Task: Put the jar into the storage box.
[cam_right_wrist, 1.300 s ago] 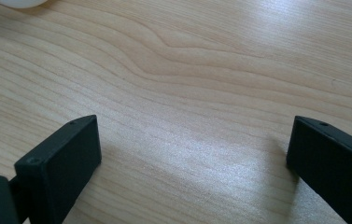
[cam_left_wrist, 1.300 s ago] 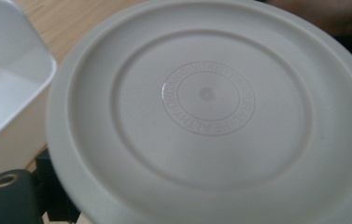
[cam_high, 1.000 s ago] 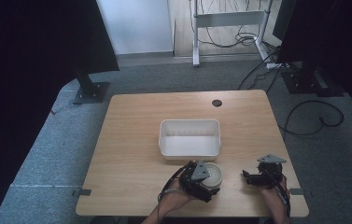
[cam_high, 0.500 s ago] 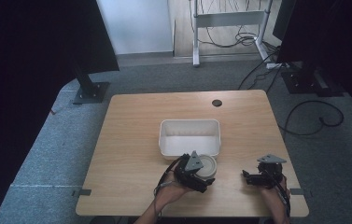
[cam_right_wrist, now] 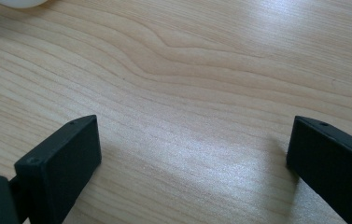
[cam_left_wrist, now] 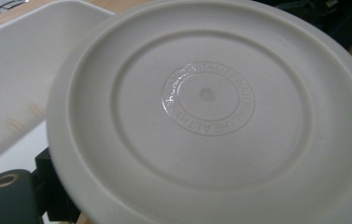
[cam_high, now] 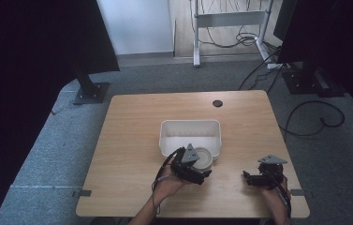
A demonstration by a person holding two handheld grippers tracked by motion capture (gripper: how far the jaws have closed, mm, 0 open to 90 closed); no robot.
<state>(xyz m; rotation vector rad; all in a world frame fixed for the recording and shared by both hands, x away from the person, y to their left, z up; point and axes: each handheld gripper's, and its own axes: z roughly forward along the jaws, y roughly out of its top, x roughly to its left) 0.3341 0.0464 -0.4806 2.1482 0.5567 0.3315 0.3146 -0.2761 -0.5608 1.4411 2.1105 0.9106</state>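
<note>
grey carpet (cam_high: 43, 154) | white wall (cam_high: 136, 23) | cables (cam_high: 230, 33) | possibly dark screens (cam_high: 33, 42)

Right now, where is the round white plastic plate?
In the high view the round white plastic plate is held by the left gripper at the near edge of the white rectangular tub, left of the right gripper.

The left hand (cam_high: 167, 183) reaches in from the bottom edge, its left gripper (cam_high: 197, 169) angled forward and right, jaws clamped on a plate (cam_left_wrist: 211, 112). The right gripper (cam_high: 249, 178) points left, low over the table (cam_right_wrist: 201, 70), jaws wide apart.
</note>
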